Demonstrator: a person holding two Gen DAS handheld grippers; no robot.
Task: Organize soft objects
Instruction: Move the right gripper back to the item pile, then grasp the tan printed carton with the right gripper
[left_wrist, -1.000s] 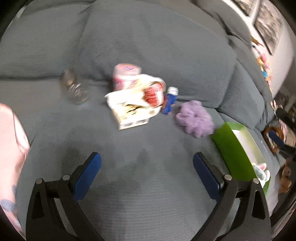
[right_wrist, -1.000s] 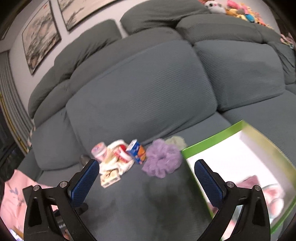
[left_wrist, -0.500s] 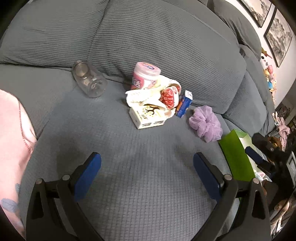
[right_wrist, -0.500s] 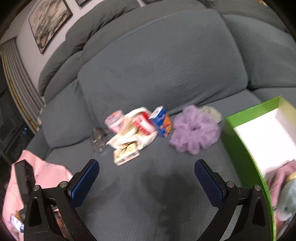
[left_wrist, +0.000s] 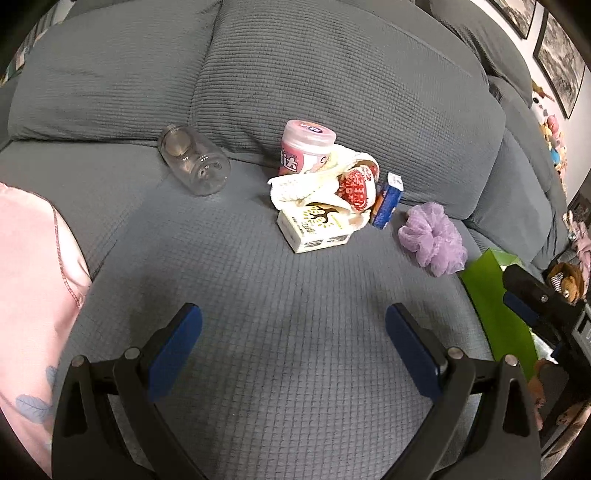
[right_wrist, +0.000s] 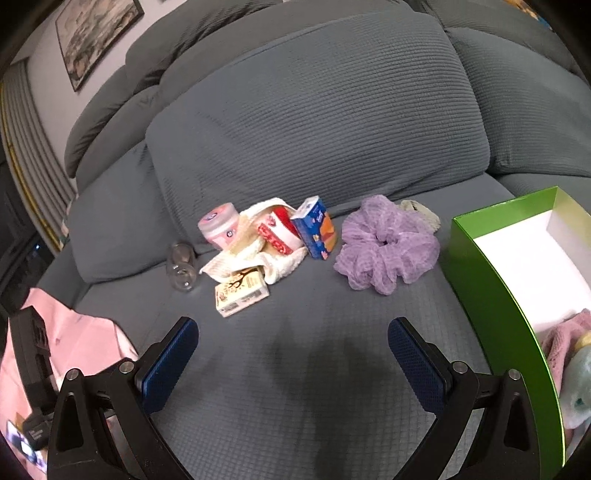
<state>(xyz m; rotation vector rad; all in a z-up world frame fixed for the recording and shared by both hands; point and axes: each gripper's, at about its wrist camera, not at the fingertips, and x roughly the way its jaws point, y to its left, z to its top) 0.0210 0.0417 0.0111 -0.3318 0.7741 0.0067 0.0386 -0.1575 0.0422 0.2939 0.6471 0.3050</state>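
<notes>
In the left wrist view, the left gripper (left_wrist: 293, 343) was held above the grey sofa seat (left_wrist: 258, 295) with its blue-padded fingers (left_wrist: 173, 347) spread wide and nothing between them. A clear jar (left_wrist: 194, 160) was seen lying on its side near the back cushion. To its right a small heap was gathered: a pink tub (left_wrist: 306, 147), a white cloth (left_wrist: 306, 186) draped around a red-and-white pack (left_wrist: 356, 188), a cream box (left_wrist: 314, 227) in front of them, and a blue carton (left_wrist: 387, 201) just beside. A purple scrunchie (left_wrist: 432, 240) was found apart from the heap, between the carton and the green box (left_wrist: 495, 306). The right gripper (left_wrist: 528, 299) was partly seen at the right edge, over the green box. Pink fabric (left_wrist: 33, 280) filled the left edge.

In the right wrist view, the right gripper (right_wrist: 291, 350) was likewise held wide and empty over the seat (right_wrist: 295, 369). The scrunchie (right_wrist: 386, 243) was seen ahead and slightly right, just beside the green box (right_wrist: 491, 280), with a pale soft item (right_wrist: 421, 214) touching it from behind. Pink and pale blue soft things (right_wrist: 569, 354) lay inside the box. The heap, with the cloth (right_wrist: 258, 258), tub (right_wrist: 219, 229), carton (right_wrist: 314, 227) and cream box (right_wrist: 242, 291), was placed to the left, the jar (right_wrist: 181, 262) beyond it.
</notes>
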